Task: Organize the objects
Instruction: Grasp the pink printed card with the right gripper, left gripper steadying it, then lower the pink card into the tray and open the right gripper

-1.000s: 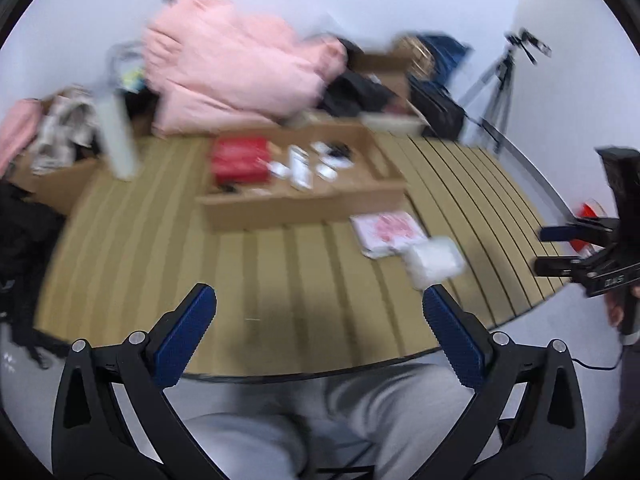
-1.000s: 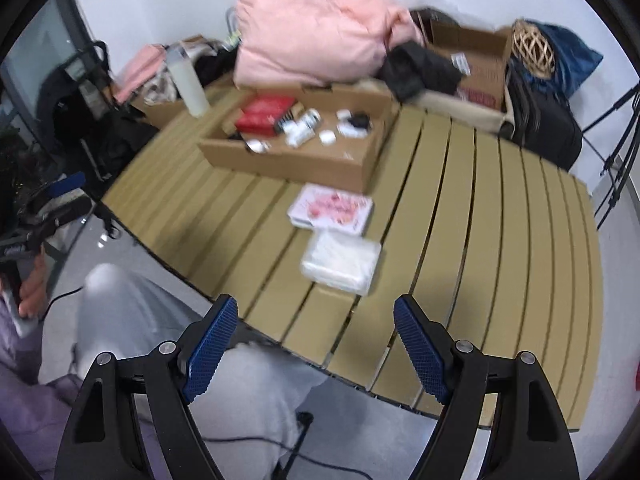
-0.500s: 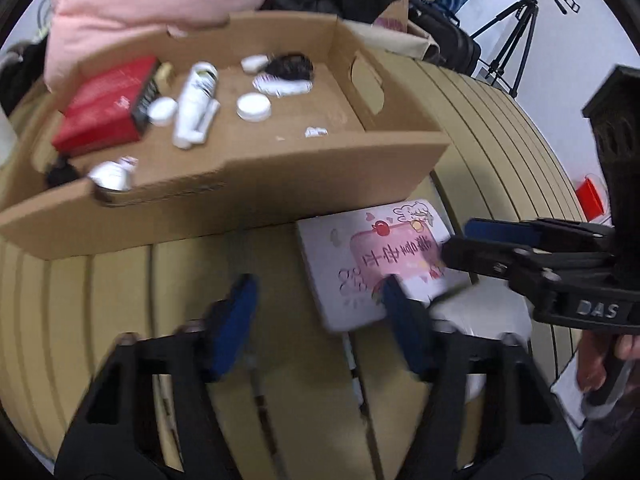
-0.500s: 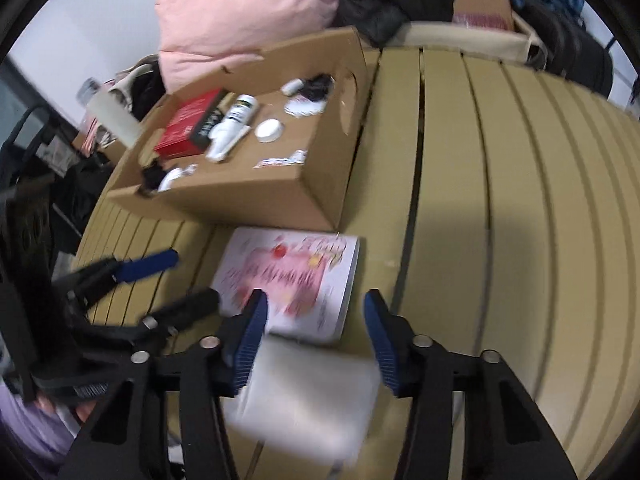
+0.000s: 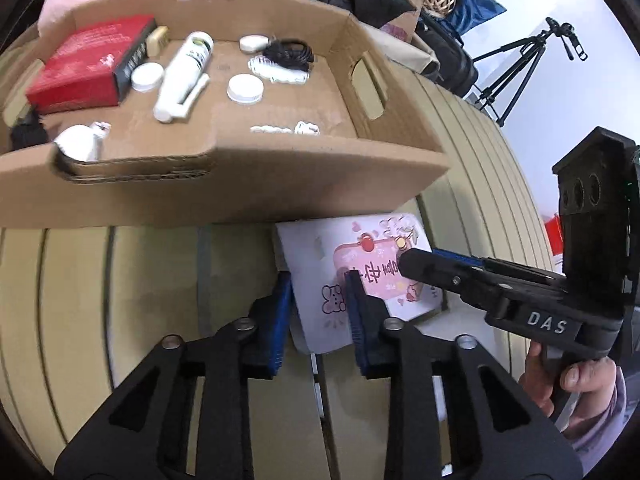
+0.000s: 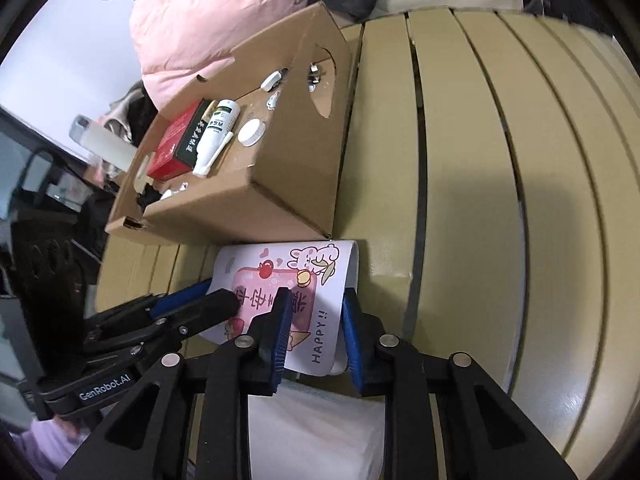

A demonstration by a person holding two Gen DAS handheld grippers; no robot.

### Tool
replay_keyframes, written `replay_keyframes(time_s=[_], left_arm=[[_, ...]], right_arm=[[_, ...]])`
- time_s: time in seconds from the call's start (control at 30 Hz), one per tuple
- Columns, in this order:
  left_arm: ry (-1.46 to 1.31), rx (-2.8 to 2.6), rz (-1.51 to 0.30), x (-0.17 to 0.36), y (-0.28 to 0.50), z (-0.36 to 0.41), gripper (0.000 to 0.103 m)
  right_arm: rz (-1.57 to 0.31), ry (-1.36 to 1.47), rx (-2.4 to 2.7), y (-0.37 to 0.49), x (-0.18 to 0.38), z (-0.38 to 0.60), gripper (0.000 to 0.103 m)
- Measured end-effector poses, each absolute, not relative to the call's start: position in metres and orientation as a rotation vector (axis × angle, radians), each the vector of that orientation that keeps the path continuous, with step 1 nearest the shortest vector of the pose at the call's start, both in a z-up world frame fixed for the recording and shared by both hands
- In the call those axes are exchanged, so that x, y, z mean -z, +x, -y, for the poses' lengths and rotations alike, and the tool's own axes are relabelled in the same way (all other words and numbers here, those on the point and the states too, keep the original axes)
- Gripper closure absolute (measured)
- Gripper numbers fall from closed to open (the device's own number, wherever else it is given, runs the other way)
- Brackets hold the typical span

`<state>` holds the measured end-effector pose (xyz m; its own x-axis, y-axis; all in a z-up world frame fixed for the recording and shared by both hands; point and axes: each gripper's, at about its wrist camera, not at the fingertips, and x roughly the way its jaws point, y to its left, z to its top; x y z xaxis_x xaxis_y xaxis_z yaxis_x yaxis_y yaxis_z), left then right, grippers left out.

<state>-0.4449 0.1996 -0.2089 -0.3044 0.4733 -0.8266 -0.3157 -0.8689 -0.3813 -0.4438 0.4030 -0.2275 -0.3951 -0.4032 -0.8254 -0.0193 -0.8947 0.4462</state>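
A white and pink cartoon-printed packet point(image 5: 352, 264) point(image 6: 280, 280) lies on the slatted table just in front of a cardboard box point(image 5: 224, 196) point(image 6: 256, 208). My left gripper point(image 5: 318, 300) straddles the packet's left edge, jaws narrowed around it. My right gripper point(image 6: 314, 316) straddles its right edge, jaws narrowed around it. Each gripper shows in the other's view: the right one point(image 5: 480, 280), the left one point(image 6: 188, 312). A white soft pack point(image 6: 316, 436) lies under my right gripper.
The box holds a red carton point(image 5: 88, 64), a white tube point(image 5: 184, 76), round white lids point(image 5: 245, 89), a black cable point(image 5: 288, 54). A pink jacket point(image 6: 216, 16), bags and a tripod point(image 5: 520, 64) stand behind the tan slatted table point(image 6: 500, 160).
Both grippers have moved forward and down from the table's edge to the packet and narrowed their jaws around its two opposite edges.
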Motion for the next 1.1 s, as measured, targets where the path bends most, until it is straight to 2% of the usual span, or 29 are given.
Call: replay_keyframes(time_s=[0.2, 0.33, 0.43, 0.57, 0.73, 0.87, 1.0, 1.1], left_arm=[[-1.325, -2.208, 0.253, 0.140, -0.417, -0.161, 0.086], [-1.155, -2.301, 0.158, 0.064, -0.408, -0.150, 0.086], [-1.083, -2.339, 0.115, 0.016, -0.414, -0.143, 0.087], [-1.075, -2.351, 0.130, -0.013, -0.440, -0.141, 0.087], [-1.174, -2.323, 0.147, 0.004, -0.476, -0.150, 0.087], [-1.345, -2.256, 0.172, 0.059, -0.513, -0.163, 0.087], [-1.498, -2.184, 0.213, 0.125, -0.542, -0.169, 0.087], [-1.557, -2.156, 0.214, 0.154, -0.552, -0.174, 0.087]], right_arm=[[0.501, 1.427, 2.432, -0.417, 0.165, -0.380, 0.078], [0.495, 1.282, 2.464, -0.406, 0.103, -0.365, 0.078], [0.462, 1.193, 2.481, -0.405, 0.054, -0.354, 0.078], [0.369, 1.140, 2.530, -0.418, 0.006, -0.339, 0.078], [0.392, 1.213, 2.497, -0.458, 0.005, -0.345, 0.078], [0.461, 1.356, 2.455, -0.498, 0.047, -0.359, 0.078], [0.443, 1.508, 2.424, -0.528, 0.100, -0.364, 0.078], [0.423, 1.598, 2.395, -0.544, 0.133, -0.367, 0.078]])
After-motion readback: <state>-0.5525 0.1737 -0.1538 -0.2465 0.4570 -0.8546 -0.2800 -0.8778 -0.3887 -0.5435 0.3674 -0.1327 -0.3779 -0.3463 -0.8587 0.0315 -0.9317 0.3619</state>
